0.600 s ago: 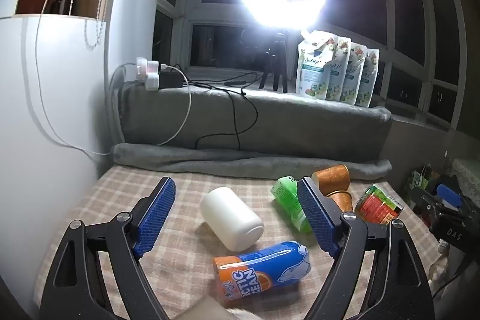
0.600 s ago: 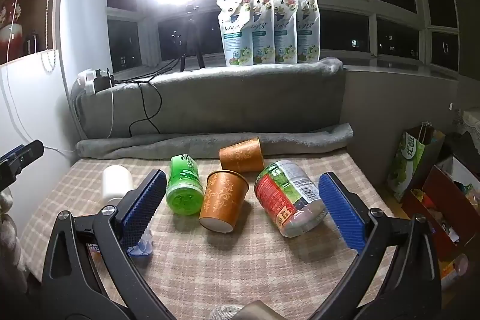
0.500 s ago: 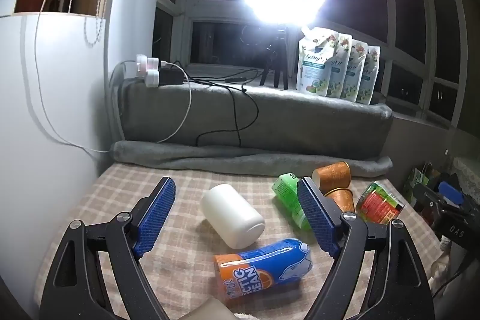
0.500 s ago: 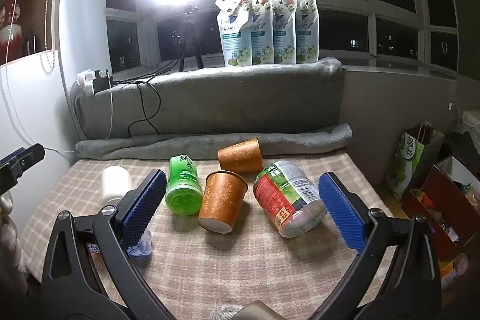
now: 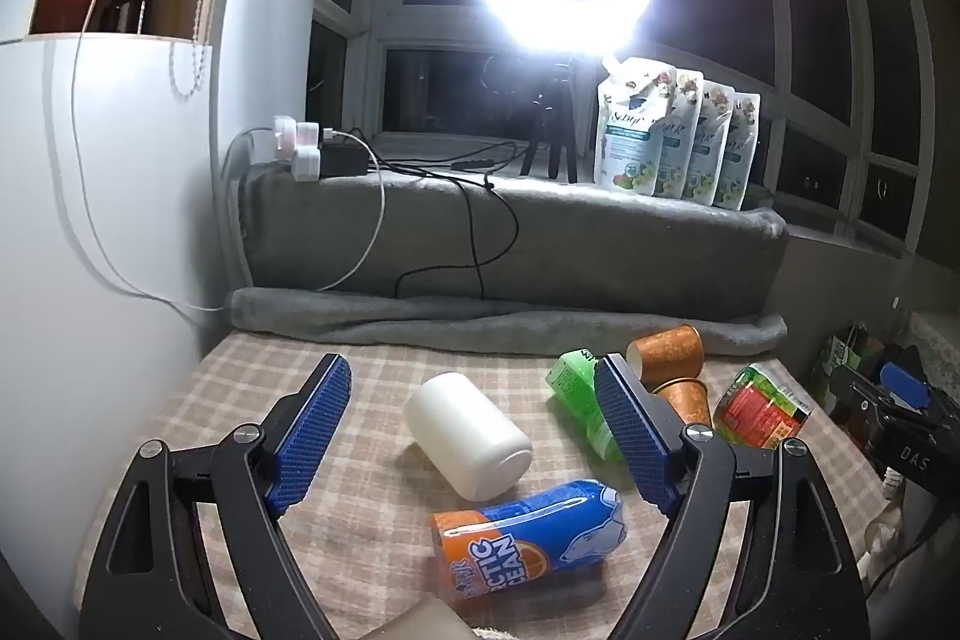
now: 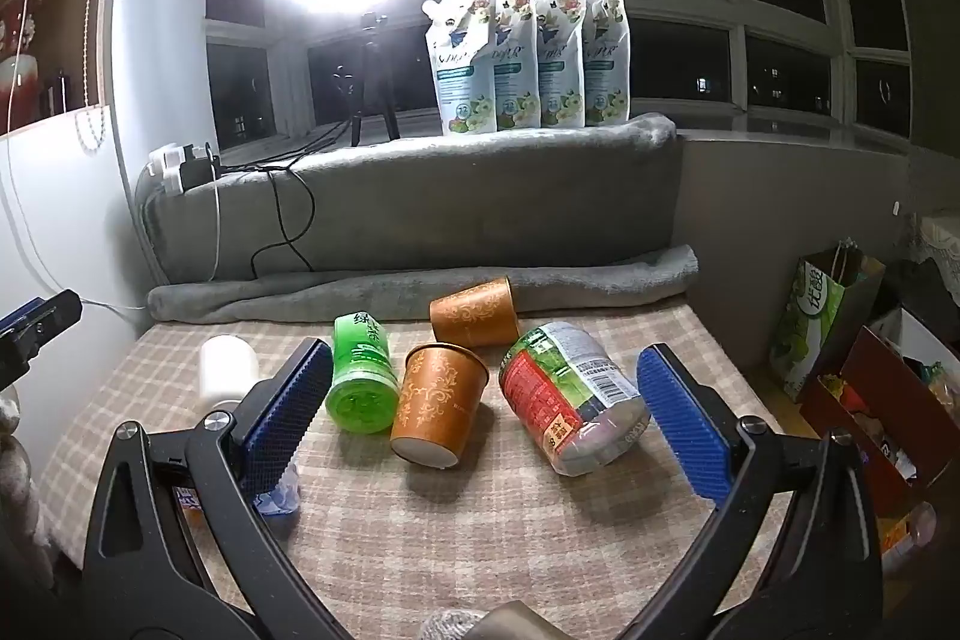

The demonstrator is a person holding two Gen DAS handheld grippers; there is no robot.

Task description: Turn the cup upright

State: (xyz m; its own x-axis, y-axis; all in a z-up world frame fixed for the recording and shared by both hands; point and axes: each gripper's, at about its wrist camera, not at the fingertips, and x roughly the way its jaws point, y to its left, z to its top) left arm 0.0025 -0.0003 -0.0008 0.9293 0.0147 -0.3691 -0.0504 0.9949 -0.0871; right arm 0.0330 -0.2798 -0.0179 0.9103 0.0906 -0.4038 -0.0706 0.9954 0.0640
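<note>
1. Progress: nothing done yet. Every cup on the table [image 6: 540, 532] lies on its side; none upright.
2. Near brown cup [image 6: 437, 409]: on its side at mid-table, base toward the right camera, mouth toward the far edge. Just beside green cup [image 6: 362, 373] on its left; jar [image 6: 570, 397] near on its right.
3. Far brown cup [image 6: 475, 311]: on its side just behind the near one, close to the rolled grey towel [image 6: 420, 289].
4. White cup [image 5: 468, 433]: on its side, alone toward the left half. Can [image 5: 528, 538] lying just in front of it, apart.
5. Right tongs [image 6: 483, 421]: wide open, empty, above the table. Near brown cup and jar framed between the blue pads; no contact.
6. Left tongs [image 5: 474, 436]: wide open, empty. White cup framed between the pads; no contact.
7. Which cup comes first: cannot tell. Both tongs lined up on a candidate.
8. Left to do, by judgement: approach, close on a cup wall, lift, rotate mouth-up, set down, release. Whole task outstanding.
9. Risk, by judgement: neighbours crowd the near brown cup; a pad could nudge green cup or jar into rolling.
</note>
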